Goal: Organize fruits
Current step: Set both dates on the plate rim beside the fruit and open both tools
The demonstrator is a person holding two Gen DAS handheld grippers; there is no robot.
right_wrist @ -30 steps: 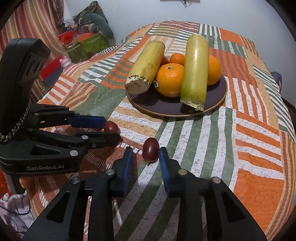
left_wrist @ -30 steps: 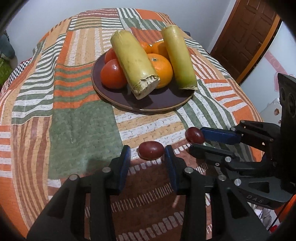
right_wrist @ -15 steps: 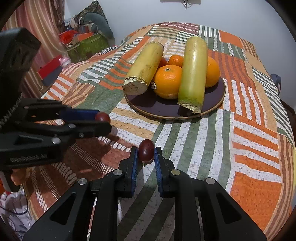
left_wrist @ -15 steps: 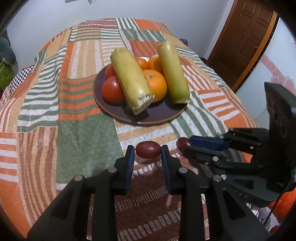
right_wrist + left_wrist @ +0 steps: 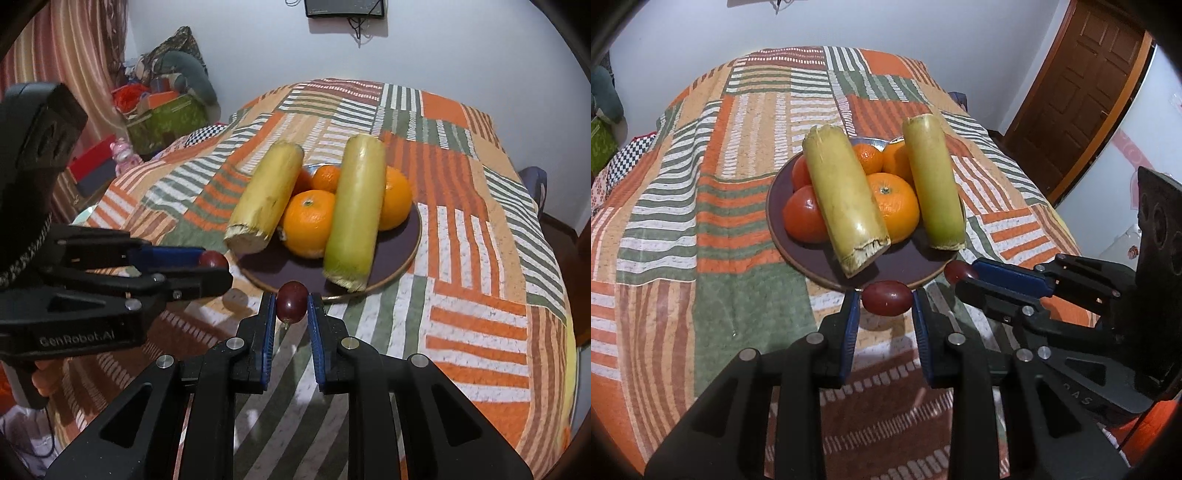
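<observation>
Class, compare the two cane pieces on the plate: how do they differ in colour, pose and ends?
The left cane is yellower; the right cane is greener. The left cane lies across a tomato and an orange, angled; the right cane lies straighter, near the plate rim. The left cane's near end looks more ragged. Both are thick cut cylinders.

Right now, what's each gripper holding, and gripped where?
Left gripper pinches a dark red grape lengthwise, by its two ends. Right gripper pinches another grape across its sides, stem end down.
</observation>
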